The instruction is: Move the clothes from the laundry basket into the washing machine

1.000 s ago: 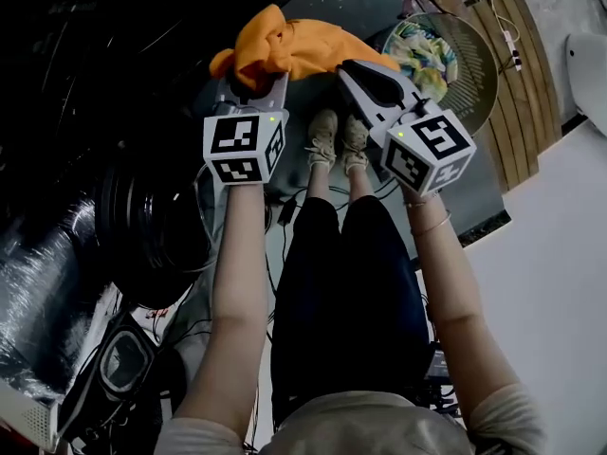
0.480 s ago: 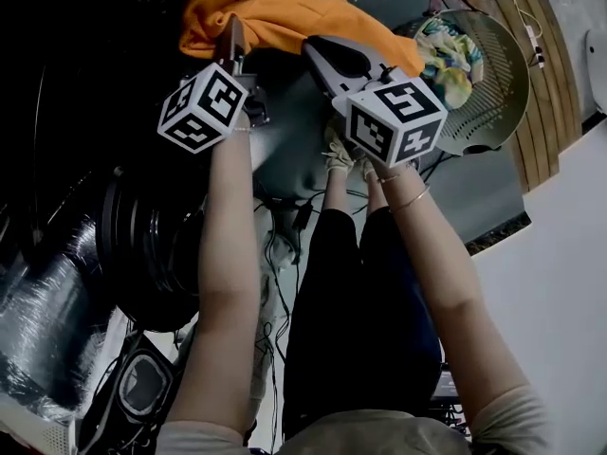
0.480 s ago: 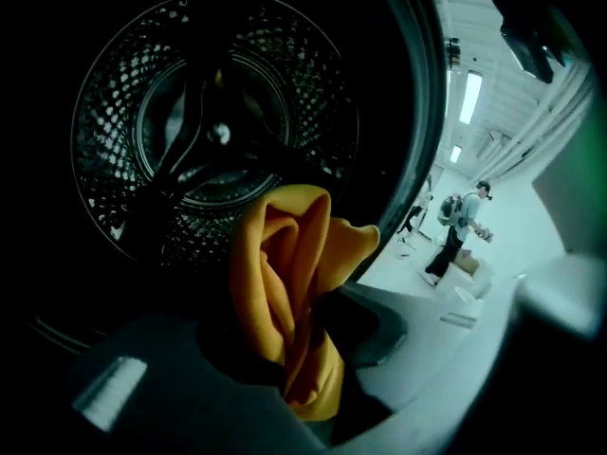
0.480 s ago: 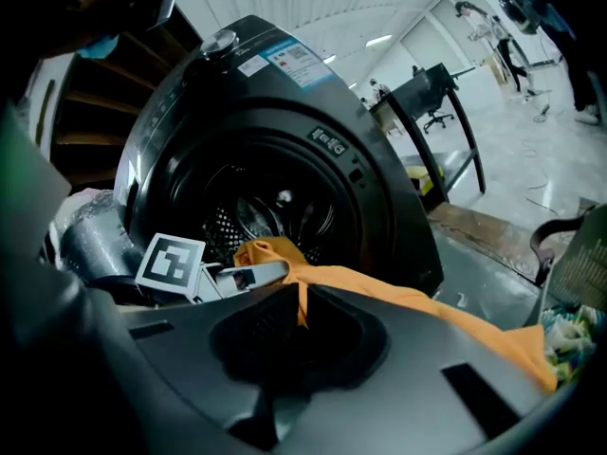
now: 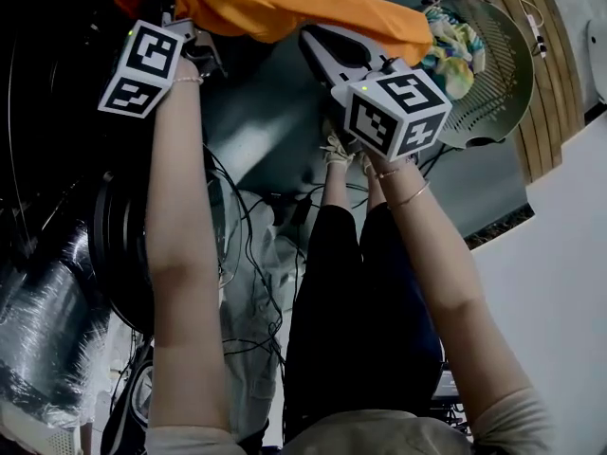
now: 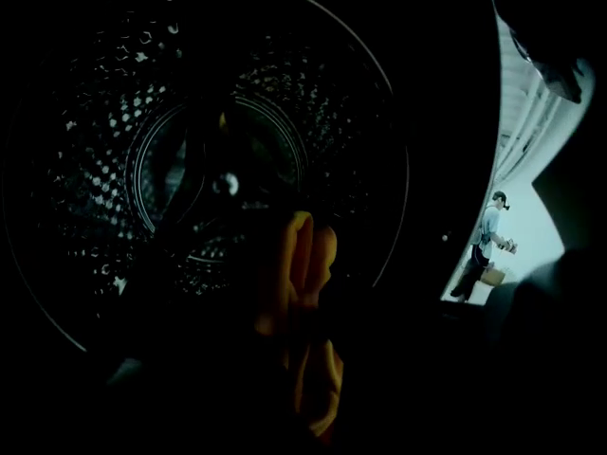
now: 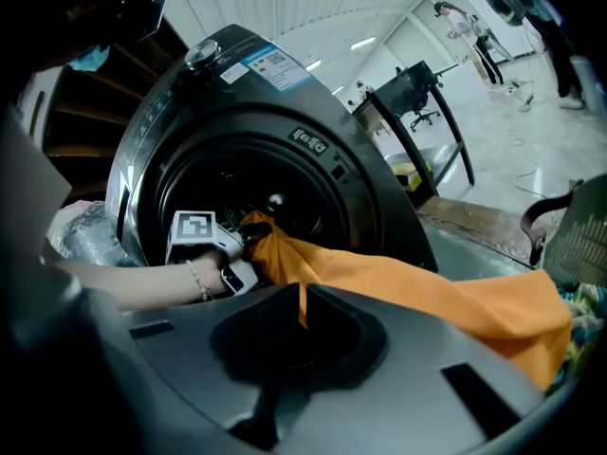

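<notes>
Orange garment (image 5: 313, 8), clamped in left claw (image 7: 251, 235), right claw (image 7: 302, 297)

Wooden slat board (image 5: 555, 83) at upper right; white cord (image 5: 534, 34) lying on board; black cable tangle (image 5: 254, 254) well left of board; crinkled silver foil duct (image 5: 38, 320) farthest left of board

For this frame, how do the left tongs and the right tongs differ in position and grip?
The left tongs sit at the mouth of the drum; the right tongs are farther back, outside the washing machine. The left tongs pinch a bunched end of the orange garment; the right tongs pinch a fold farther along, the rest trailing toward the laundry basket. Both are shut on the same garment.
</notes>
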Demonstrator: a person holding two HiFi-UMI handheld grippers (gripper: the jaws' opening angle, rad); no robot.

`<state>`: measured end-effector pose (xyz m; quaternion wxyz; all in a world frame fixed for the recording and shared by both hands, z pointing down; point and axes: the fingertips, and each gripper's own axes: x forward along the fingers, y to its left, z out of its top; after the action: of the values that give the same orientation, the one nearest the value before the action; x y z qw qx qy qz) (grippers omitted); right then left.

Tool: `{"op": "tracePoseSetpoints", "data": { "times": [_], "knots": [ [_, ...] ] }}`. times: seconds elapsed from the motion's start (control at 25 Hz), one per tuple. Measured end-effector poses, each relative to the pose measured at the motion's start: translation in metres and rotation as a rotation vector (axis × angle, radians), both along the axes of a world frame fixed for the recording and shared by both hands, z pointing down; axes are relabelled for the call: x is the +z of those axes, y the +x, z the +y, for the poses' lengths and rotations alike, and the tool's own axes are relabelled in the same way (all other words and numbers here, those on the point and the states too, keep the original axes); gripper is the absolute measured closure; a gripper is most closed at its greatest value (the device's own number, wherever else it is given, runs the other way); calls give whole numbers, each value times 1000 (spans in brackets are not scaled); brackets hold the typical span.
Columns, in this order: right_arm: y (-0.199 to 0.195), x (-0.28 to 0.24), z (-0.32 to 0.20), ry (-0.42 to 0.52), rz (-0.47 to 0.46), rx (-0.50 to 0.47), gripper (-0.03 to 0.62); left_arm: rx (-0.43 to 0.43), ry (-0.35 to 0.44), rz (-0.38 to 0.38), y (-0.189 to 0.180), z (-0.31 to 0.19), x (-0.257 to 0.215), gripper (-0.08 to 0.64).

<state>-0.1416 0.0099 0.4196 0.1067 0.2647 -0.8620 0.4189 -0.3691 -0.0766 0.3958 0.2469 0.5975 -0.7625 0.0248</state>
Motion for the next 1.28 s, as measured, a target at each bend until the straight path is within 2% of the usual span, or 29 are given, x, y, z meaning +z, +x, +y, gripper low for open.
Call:
{"op": "tracePoseSetpoints", "data": {
  "times": [0.16, 0.28, 0.36, 0.48, 0.6, 0.72, 0.88, 1.0, 1.08, 1.16, 1.28],
  "knots": [
    [3, 4, 10, -26, 3, -7, 563, -66, 37, 13, -21, -7, -7, 434],
    [3, 7, 16, -42, -4, -15, 563, -103, -10, 10, -24, -6, 7, 400],
    [4, 8, 22, -54, -7, -21, 563, -159, -32, 52, -27, -1, 20, 317],
    [8, 6, 31, -68, -18, -31, 563, -223, -24, 137, -26, 6, 28, 251],
    [14, 6, 37, -85, -29, -29, 563, -193, -2, 159, -12, 10, 20, 237],
    [24, 8, 41, -97, -22, -23, 563, -100, -40, 112, 17, 23, 22, 223],
    [35, 12, 45, -113, -13, -19, 563, 13, -170, 74, 67, 48, 53, 205],
    [40, 17, 44, -121, -14, -16, 563, 50, -265, 75, 94, 58, 85, 172],
    [42, 20, 43, -121, -19, -14, 563, 54, -321, 54, 99, 57, 105, 160],
    [44, 22, 42, -121, -25, -17, 563, 67, -380, -16, 96, 52, 122, 161],
    [47, 28, 40, -125, -19, -12, 563, 114, -448, -187, 90, 40, 141, 161]
  ]
}}
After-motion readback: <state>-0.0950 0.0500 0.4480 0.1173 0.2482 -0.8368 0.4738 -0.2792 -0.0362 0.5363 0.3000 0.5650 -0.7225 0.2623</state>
